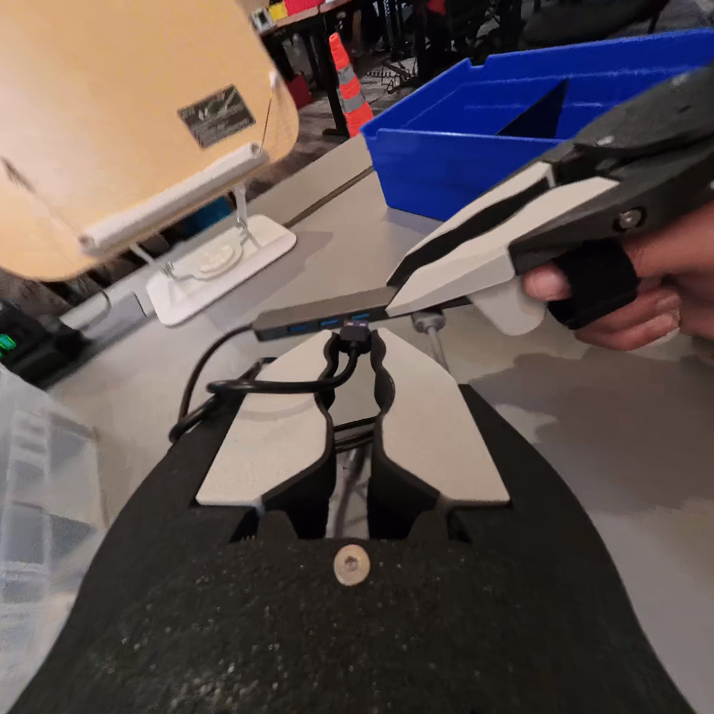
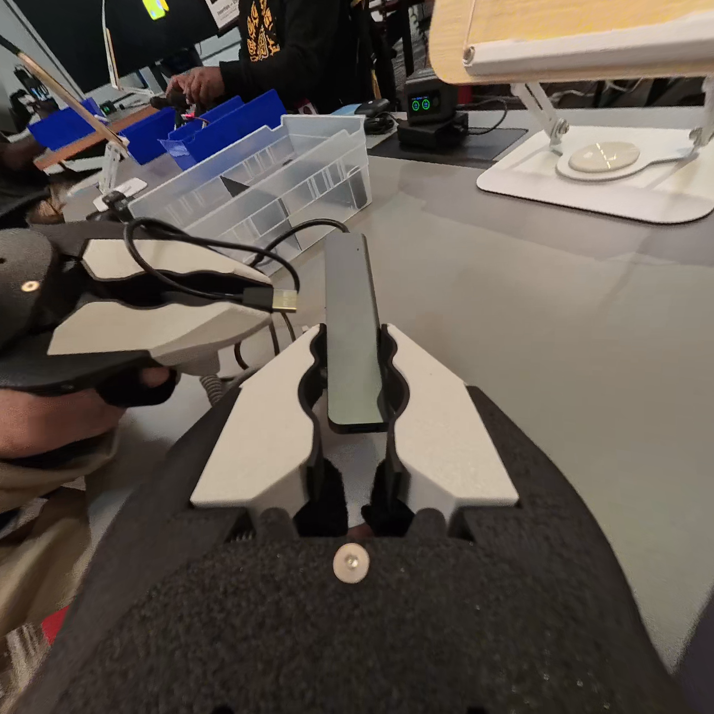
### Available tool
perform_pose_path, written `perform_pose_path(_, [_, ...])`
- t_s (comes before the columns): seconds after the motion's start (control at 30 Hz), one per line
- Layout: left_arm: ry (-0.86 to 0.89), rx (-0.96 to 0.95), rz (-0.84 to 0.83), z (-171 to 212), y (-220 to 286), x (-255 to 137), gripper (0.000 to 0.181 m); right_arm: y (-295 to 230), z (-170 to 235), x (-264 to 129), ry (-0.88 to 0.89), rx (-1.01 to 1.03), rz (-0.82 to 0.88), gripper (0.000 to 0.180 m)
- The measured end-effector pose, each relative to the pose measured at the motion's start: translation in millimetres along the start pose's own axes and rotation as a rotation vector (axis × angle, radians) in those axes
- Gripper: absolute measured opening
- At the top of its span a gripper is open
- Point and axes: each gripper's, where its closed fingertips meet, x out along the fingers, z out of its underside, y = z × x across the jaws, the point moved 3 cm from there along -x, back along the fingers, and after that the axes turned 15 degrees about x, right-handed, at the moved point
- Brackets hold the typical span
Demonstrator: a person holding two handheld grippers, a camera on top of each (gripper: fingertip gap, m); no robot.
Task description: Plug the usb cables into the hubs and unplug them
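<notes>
Both two-finger grippers are clamped on something. In the right wrist view the right gripper [image 2: 353, 340], with pale grey fingers on a black body, is closed on the near half of a slim, dark grey metal USB hub [image 2: 349, 332]. The hub runs lengthwise between the fingers, its long axis straight away from that camera, its near end inside the grip and its far end over the grey table [image 2: 541, 309]. I judge this hold is meant to keep the hub steady and level against the push of a plug.

The left gripper [image 1: 349, 342] is closed on the black moulded body of a USB-A plug [image 1: 353, 332] on a thin black cable [image 1: 270, 384]. The cable loops back over the left finger, so its slack stays away from the ports. In the left wrist view the hub lies crosswise, left to right, with its row of blue ports [image 1: 328, 324] facing the camera. The plug points away toward that row, its long axis square to the hub's.

The right wrist view shows the plug's metal tip bare and just beside the hub's left side. It appears not yet seated, or only at the mouth of a port; I cannot tell whether they touch.

A blue plastic bin [image 1: 444, 174] stands far right. A clear plastic divided tray [image 2: 270, 174] stands beyond the hub in the right wrist view.
</notes>
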Motion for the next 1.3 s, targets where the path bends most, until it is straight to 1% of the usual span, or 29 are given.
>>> perform_pose_path(0.07, [0.004,-0.102,0.039,6,-4,3,0.016,2,-2,-2,0.011,0.034,-0.027,0.026])
perform_pose_path(0.13, [0.048,-0.185,0.072,6,-7,5,0.016,0,-6,-4,0.041,0.018,-0.034,0.027])
perform_pose_path(0.2, [0.088,-0.235,0.095,3,-7,7,0.016,-5,-9,-6,0.067,-0.006,-0.025,0.027])
perform_pose_path(0.3, [0.135,-0.271,0.083,-3,-7,7,0.016,-15,-10,-7,0.101,-0.042,-0.030,0.027])
perform_pose_path(0.47, [0.157,-0.251,0.060,-6,-6,3,0.016,-21,-12,-7,0.127,-0.083,-0.017,0.027])
perform_pose_path(0.6, [0.154,-0.208,0.042,-9,-5,0,0.016,-17,-12,-7,0.121,-0.068,-0.013,0.027])
perform_pose_path(0.93, [0.156,-0.183,0.030,-8,-4,2,0.016,-16,-8,-4,0.099,-0.033,-0.042,0.027])
perform_pose_path(1.0, [0.146,-0.142,0.014,-9,-3,2,0.016,-15,-8,-5,0.101,-0.028,-0.050,0.027])
perform_pose_path(1.1, [0.129,-0.011,-0.049,-11,-1,1,0.016,-16,-9,-6,0.110,-0.027,-0.055,0.027])
perform_pose_path(1.13, [0.134,-0.010,-0.053,-12,-1,1,0.016,-16,-9,-6,0.114,-0.025,-0.061,0.027])
perform_pose_path(1.23, [0.143,-0.106,-0.011,-12,-2,2,0.016,-19,-9,-7,0.112,-0.004,-0.104,0.027])
perform_pose_path(1.3, [0.145,-0.139,-0.006,-10,-3,3,0.016,-20,-7,-5,0.111,-0.017,-0.090,0.027])
